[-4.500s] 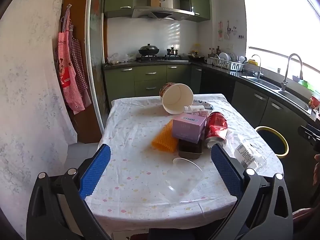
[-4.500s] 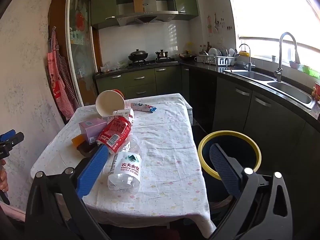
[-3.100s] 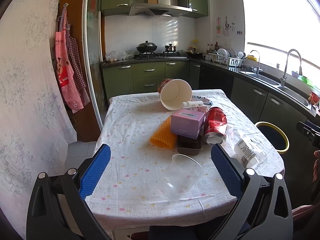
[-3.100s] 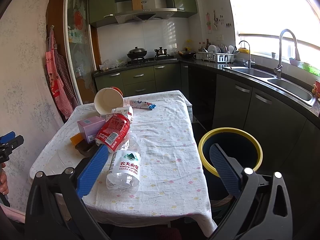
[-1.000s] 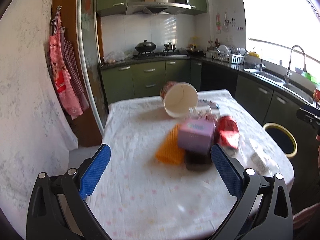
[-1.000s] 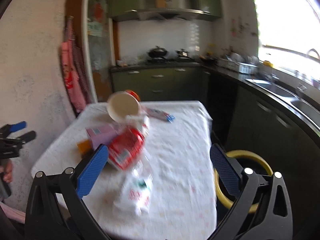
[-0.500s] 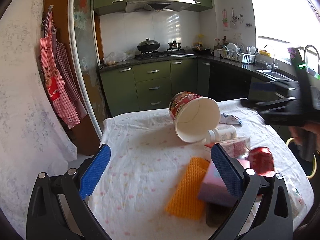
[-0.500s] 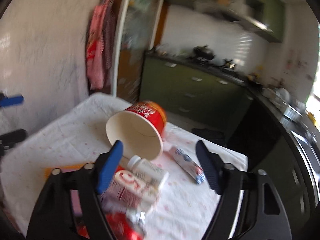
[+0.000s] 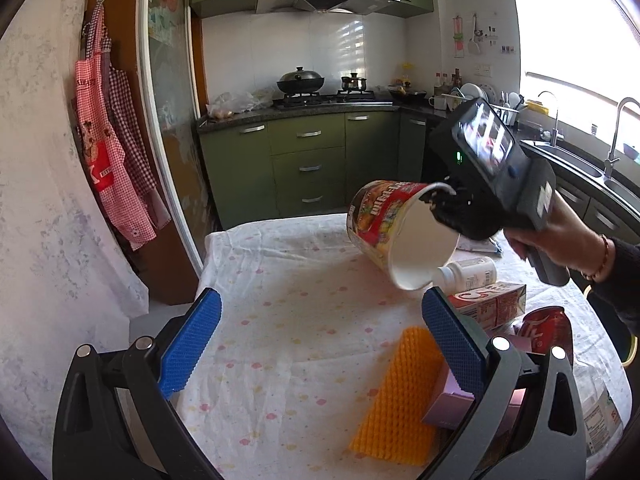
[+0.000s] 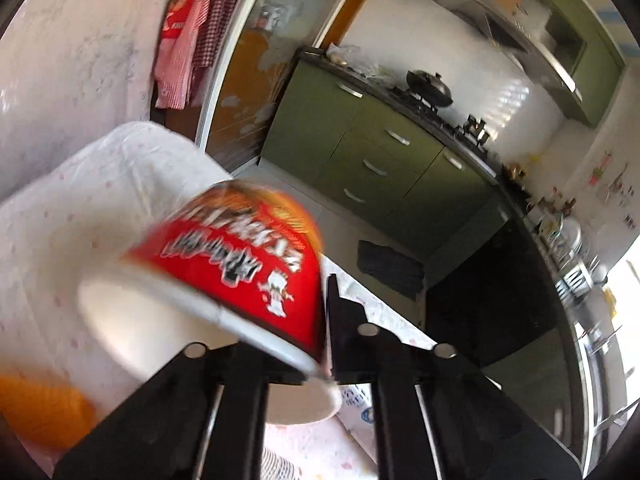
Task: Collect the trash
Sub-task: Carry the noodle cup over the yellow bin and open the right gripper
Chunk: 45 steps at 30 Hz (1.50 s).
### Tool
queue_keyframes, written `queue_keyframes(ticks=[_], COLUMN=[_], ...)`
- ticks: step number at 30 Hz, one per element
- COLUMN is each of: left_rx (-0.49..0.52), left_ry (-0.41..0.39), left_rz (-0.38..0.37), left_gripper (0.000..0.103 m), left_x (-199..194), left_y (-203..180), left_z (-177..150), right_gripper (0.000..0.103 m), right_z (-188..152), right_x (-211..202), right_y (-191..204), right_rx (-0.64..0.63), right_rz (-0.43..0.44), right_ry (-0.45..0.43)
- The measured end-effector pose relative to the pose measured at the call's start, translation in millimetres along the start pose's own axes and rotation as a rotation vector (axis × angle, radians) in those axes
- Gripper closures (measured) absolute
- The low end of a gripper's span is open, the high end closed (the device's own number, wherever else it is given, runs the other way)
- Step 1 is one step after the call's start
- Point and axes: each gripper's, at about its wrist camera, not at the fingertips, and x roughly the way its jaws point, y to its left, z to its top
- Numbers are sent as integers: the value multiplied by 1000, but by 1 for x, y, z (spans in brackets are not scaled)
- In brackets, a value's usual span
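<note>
A red paper noodle cup (image 9: 396,232) lies tilted on the table with its white mouth toward me. My right gripper (image 9: 436,200) is shut on the cup's rim; in the right wrist view the cup (image 10: 240,264) fills the middle and the gripper (image 10: 322,356) pinches its edge. My left gripper (image 9: 316,332) is open and empty above the tablecloth (image 9: 288,304), left of the trash pile. Near it lie an orange ridged pad (image 9: 400,396), a pink box (image 9: 448,404), a milk carton (image 9: 492,304), a white bottle (image 9: 468,274) and a red can (image 9: 548,330).
A clear plastic bottle (image 9: 600,412) lies at the table's right edge. The yellow rim of a bin (image 9: 630,350) shows behind the person's arm. Green cabinets (image 9: 308,160) and the counter stand behind. Aprons (image 9: 112,152) hang at the left.
My right gripper has moved in to the noodle cup and closed on its rim. My left gripper has moved forward and left over the table.
</note>
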Motion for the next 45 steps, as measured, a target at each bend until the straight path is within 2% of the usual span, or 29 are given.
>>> queue_keyframes(ticks=[3,7,10,13,16,20,25,27,31,36,38,39,40,41,45], left_rx=[-2,4,15,26,43,64,107,115,124,178,205,214,223,235,274], left_ry=[-11,-45,-82,-113,-128,-131,-123,-115,-89,-83,-80,-78,-75,-70,-50], left_rz=[2,2,-7,-33,-54,-93,-108,-108,-140,-131,-129,-129,-132,-142,-170], left_gripper=[4,4,4,4,4,4,4,4,4,4,4,4,4,4,4], left_x=[-8,-33,-60,-90,-113,-138,-156,-160,-163,-171,-173,-173,-173,-173,-172], left_y=[3,3,0,-5,-11,-23,-44,-51,-63,-80,-88,-91,-94,-98,-104], left_z=[0,0,-1,-6,-14,-29,-46,-50,-52,-55,-54,-54,-55,-55,-61], right_gripper=[98,98,98,98,98,98,98,98,97,96,88,79,56,48,48], right_z=[8,12,3,-23,-67,-152,-268,-315,-381,-423,-425,-427,-431,-433,-430], right_x=[-2,-23,-57,-104,-156,-216,-262,-263,-240,-191,-173,-165,-160,-156,-162], right_y=[-21,-62,-91,-117,-146,-180,-219,-231,-243,-247,-241,-240,-241,-240,-238], right_rx=[95,277,392,482,569,681,820,874,950,988,987,996,998,985,993], right_rz=[33,122,185,227,246,225,132,102,89,117,151,156,134,105,103], right_ry=[13,34,48,69,113,210,355,440,558,638,666,677,687,691,647])
